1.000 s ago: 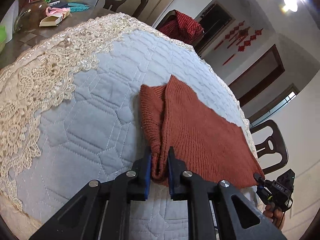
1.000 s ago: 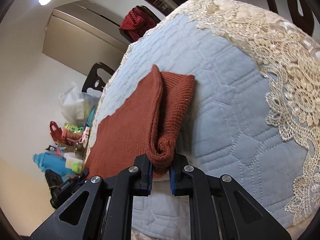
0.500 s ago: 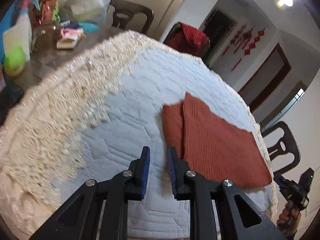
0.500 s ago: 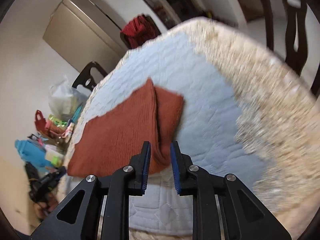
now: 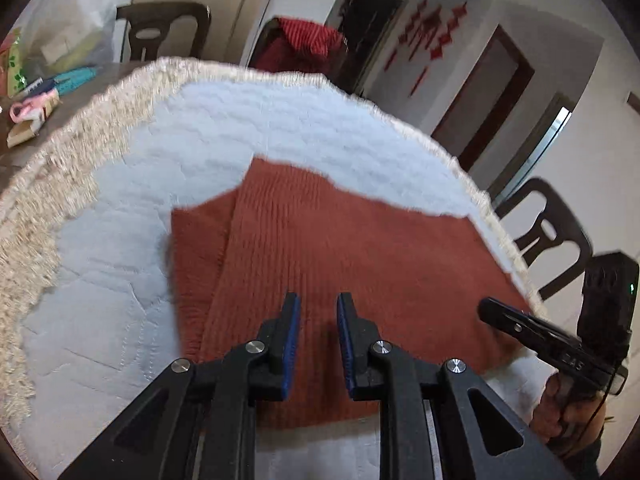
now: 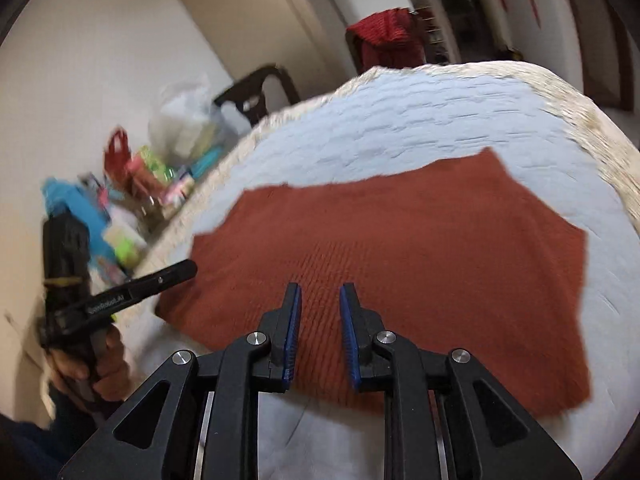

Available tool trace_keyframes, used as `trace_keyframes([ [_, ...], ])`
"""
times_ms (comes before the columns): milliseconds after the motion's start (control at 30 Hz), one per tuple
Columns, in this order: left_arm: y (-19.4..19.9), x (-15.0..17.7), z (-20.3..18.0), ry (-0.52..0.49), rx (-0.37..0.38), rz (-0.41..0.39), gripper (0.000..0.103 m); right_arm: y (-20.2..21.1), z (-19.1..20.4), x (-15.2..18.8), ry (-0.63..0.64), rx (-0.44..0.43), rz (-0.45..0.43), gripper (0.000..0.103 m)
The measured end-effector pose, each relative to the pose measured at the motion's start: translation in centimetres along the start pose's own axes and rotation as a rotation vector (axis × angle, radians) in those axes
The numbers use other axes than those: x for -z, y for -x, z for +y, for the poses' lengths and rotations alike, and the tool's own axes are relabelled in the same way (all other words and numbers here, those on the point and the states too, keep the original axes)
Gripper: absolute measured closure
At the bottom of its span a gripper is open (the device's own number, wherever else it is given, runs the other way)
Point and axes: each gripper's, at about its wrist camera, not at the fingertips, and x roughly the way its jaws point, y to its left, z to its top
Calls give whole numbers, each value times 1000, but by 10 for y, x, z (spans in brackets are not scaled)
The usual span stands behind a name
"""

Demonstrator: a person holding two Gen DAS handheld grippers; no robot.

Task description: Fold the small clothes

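Observation:
A rust-red knitted garment [image 5: 340, 240] [image 6: 400, 232] lies flat on the pale blue quilted table cover [image 5: 120, 220] [image 6: 400, 120]. A narrower strip of the knit [image 5: 196, 248] shows along its left side, lying partly under the main panel. My left gripper [image 5: 318, 300] hovers over the garment's near middle, open, with nothing between its blue pads. My right gripper [image 6: 320, 290] is also open and empty above the near part of the knit. Each gripper shows in the other's view, at the garment's side edge: the right one [image 5: 486, 308], the left one [image 6: 188, 270].
A cream lace border [image 5: 36, 208] rings the quilt. Dark chairs [image 5: 548, 236] [image 5: 160, 28] stand around the table, one draped with red checked cloth [image 5: 304, 40]. Bags, bottles and small clutter [image 6: 132, 184] crowd the table's left end. A hand [image 6: 92, 368] holds the left gripper.
Both grippers have let go of the rolled side edges of the knit and swung in toward the garment's middle. The folded edges now lie flat.

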Motion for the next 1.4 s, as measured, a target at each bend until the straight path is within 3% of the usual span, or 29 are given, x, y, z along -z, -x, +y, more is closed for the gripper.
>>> trace_keyframes([
  [67, 0, 5, 4, 0, 8, -2, 82, -14, -1, 2, 1, 41, 44, 87],
  [300, 7, -7, -3, -42, -10, -41, 80, -11, 16, -12, 57, 23, 14, 87],
  [400, -5, -8, 1, -28, -7, -12, 80, -33, 23, -12, 74, 30, 69, 88],
  [633, -6, 0, 1, -48, -2, -33, 80, -51, 23, -27, 97, 86, 97, 96],
  [1000, -5, 1, 6, -25, 30, -41, 80, -78, 18, -50, 82, 144, 119, 97],
  [1267, -5, 0, 9, -20, 39, -44, 80, -35, 38, -18, 94, 77, 78, 97],
  [1400, -5, 0, 9, -25, 34, -43, 80, -36, 36, 0, 108, 66, 72, 96],
])
